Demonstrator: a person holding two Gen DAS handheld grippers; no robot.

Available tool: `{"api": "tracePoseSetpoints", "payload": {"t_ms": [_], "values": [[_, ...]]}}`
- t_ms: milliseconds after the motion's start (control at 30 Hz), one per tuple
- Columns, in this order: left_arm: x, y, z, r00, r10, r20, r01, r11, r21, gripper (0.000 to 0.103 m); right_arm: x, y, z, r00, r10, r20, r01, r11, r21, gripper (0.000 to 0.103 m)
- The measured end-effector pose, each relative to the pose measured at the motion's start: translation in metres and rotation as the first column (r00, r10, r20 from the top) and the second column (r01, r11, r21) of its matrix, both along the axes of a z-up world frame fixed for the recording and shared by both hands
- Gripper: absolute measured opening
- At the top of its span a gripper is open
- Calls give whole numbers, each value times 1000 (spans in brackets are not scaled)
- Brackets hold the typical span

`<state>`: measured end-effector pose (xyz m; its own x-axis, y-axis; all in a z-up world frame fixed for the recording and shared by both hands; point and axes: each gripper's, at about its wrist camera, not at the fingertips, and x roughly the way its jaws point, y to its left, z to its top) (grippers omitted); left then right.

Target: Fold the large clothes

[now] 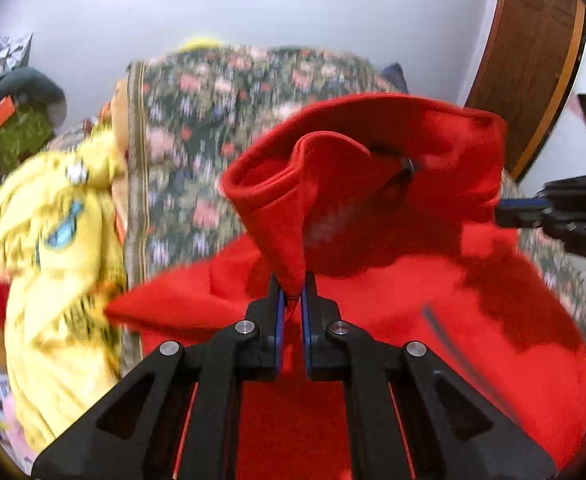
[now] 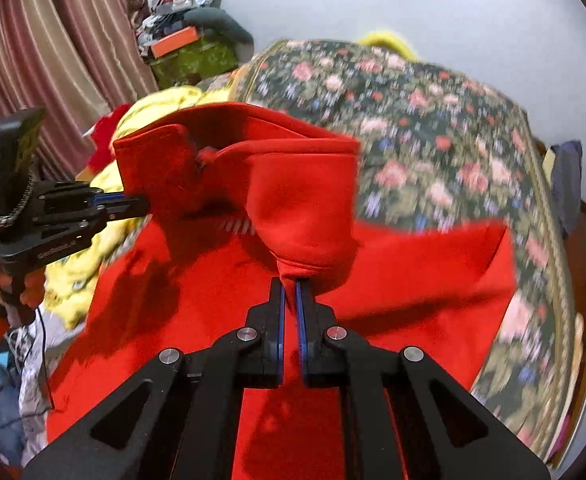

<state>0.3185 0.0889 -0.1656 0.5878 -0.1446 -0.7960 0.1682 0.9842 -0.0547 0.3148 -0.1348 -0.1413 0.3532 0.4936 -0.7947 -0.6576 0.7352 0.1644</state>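
A large red fleece garment (image 1: 433,300) lies on a bed with a floral cover (image 1: 197,128). My left gripper (image 1: 292,286) is shut on a raised fold of the red garment. My right gripper (image 2: 290,282) is shut on another raised fold of it (image 2: 301,200). Both folds are lifted above the rest of the cloth, which lies spread below. The right gripper also shows at the right edge of the left wrist view (image 1: 505,210), against the cloth. The left gripper shows at the left of the right wrist view (image 2: 141,204), its tips in the red cloth.
A yellow garment (image 1: 53,260) lies heaped at the bed's left side and also shows in the right wrist view (image 2: 77,276). A wooden door (image 1: 533,60) stands to the right. Striped curtains (image 2: 53,40) and piled boxes (image 2: 185,48) are at the left.
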Motion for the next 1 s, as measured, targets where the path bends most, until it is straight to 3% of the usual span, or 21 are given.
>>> {"api": "tracePoseSetpoints", "payload": {"t_ms": [133,267,500,567,667,700,867,1000], "values": [[-24,2,-39,998,12,-65,-10,999,35,6,-24,-6,-21,999,10,-34,-10,1000,-14,3],[-50,0,-65,991,9,-131,-7,1000,13,6,-37,-15,-36,998,-1,-55,-1,999,-37,4],[-84,5,-55,994,33,-105,-30,999,29,8,-35,-36,-23,993,-111,-45,111,994,-11,5],[-83,17,-46,993,73,-91,-73,997,14,15,-28,-38,-21,987,-145,-67,146,989,5,18],[-75,40,-28,986,161,-43,-163,986,-38,43,-16,-39,-22,976,-197,-97,202,978,49,41],[-72,48,-22,981,192,-23,-193,980,-54,46,-11,-38,-23,972,-207,-108,214,975,63,42],[-46,87,-22,955,288,-66,-295,939,-176,46,17,-22,-40,957,-221,-186,241,966,92,43],[-29,105,-46,943,284,-173,-328,879,-347,46,38,-6,-64,943,-231,-238,249,967,49,43]]}}
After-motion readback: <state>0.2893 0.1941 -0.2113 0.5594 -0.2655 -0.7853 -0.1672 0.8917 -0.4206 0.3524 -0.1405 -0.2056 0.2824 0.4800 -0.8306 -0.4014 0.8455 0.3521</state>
